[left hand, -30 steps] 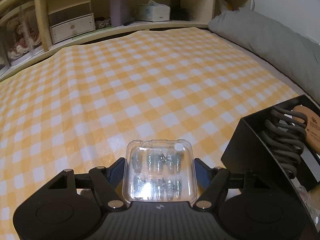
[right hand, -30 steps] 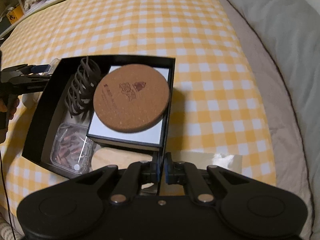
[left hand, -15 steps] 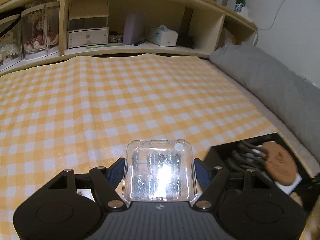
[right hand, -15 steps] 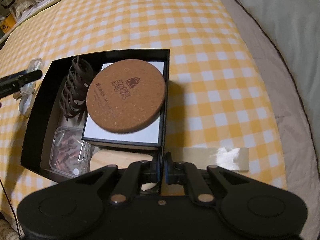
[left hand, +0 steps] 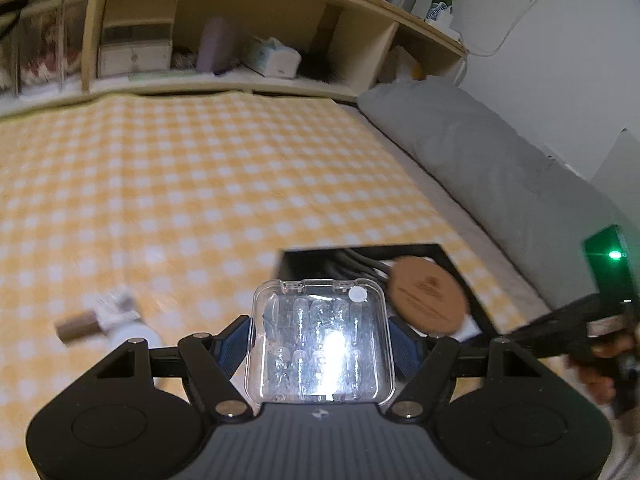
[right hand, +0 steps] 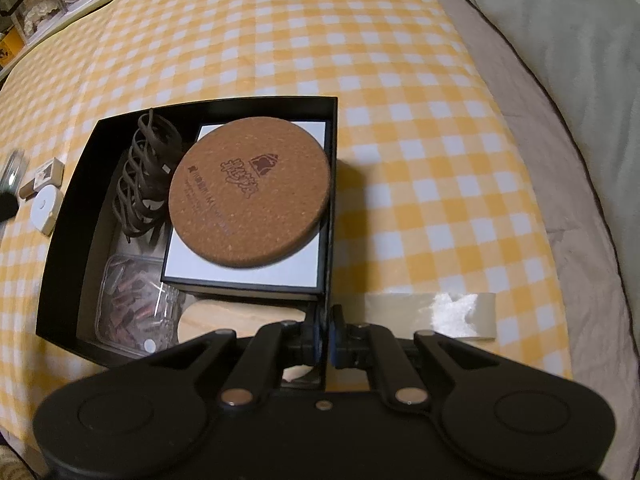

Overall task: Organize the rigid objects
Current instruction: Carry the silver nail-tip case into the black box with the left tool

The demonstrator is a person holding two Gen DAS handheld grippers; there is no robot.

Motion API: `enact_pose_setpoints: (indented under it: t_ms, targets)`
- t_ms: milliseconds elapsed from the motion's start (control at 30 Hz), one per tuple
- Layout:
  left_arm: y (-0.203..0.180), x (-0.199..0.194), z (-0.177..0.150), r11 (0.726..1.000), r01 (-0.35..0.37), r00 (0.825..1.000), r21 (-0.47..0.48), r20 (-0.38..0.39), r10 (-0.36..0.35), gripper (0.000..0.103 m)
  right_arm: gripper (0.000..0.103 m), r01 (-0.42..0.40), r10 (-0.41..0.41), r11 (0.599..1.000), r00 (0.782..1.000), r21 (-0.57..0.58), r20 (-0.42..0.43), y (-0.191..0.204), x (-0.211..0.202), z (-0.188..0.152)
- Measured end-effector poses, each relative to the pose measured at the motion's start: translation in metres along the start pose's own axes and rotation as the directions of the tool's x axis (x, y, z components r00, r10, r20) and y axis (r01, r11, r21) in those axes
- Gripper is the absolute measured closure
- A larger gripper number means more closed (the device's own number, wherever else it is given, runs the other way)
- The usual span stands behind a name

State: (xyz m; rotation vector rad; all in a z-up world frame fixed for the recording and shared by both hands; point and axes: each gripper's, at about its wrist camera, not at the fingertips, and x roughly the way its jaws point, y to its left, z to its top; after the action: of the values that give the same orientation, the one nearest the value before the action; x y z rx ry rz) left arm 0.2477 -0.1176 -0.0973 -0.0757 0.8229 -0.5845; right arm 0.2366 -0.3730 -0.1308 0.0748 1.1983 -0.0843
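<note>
My left gripper [left hand: 320, 340] is shut on a clear plastic case [left hand: 320, 344] of small pale pieces, held above the yellow checked cloth, just short of the black box [left hand: 460, 256]. My right gripper [right hand: 325, 334] is shut on the near right wall of the black box [right hand: 68, 216]. Inside lie a round cork coaster [right hand: 250, 190] on a white-topped flat box [right hand: 248, 270], a dark claw hair clip [right hand: 144, 176], a clear case of reddish pieces [right hand: 132, 306] and a pale wooden piece [right hand: 224, 314]. The coaster [left hand: 428, 296] also shows in the left wrist view.
A white round item [right hand: 46, 208], a small white block [right hand: 50, 170] and a brown stub lie on the cloth left of the box. A strip of tape [right hand: 432, 314] sits right of it. A grey pillow [left hand: 480, 152] lines the right edge; cluttered shelves [left hand: 240, 52] stand behind.
My left gripper has risen and swung right with the clear case, so more of the black box and the coaster came into its view. The right gripper stayed clamped on the box wall.
</note>
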Motion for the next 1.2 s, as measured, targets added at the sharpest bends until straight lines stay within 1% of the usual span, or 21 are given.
enact_pose_setpoints:
  t_ms: [100,167,400,500,667,900,1200]
  targets:
    - [-0.017,0.0,-0.006,0.999,0.032,0.999,-0.009,-0.023,-0.032,0.03,0.098,-0.003,0.003,1.0,1.0,0.001,-0.001,-0.001,0.0,0.0]
    - [-0.027,0.001,-0.01,0.999,0.037,0.999,-0.008,-0.029,-0.038,0.03,0.098,-0.001,0.001,1.0,1.0,0.001,0.0,0.0,0.0,0.0]
    - [-0.042,0.015,-0.012,0.998,0.021,0.998,-0.067,-0.054,-0.025,0.03,0.098,0.004,-0.004,1.0,1.0,-0.007,0.001,0.0,0.0,0.0]
    - [-0.041,0.017,-0.014,0.997,0.01,0.998,-0.074,-0.054,-0.014,0.03,0.097,0.003,-0.003,1.0,1.0,-0.006,0.001,0.0,0.0,0.0]
    - [-0.036,0.023,-0.016,0.994,-0.019,0.999,-0.112,-0.052,0.013,0.03,0.098,-0.003,0.003,1.0,1.0,-0.009,0.001,-0.001,-0.001,0.0]
    - [-0.035,0.029,-0.018,0.991,-0.013,0.998,-0.13,-0.07,0.004,0.03,0.097,-0.003,0.003,1.0,1.0,-0.008,0.001,-0.001,-0.001,0.0]
    - [-0.036,0.029,-0.016,0.995,-0.01,0.996,-0.103,-0.089,0.001,0.026,0.097,-0.002,0.002,1.0,1.0,-0.01,0.002,-0.001,-0.001,0.0]
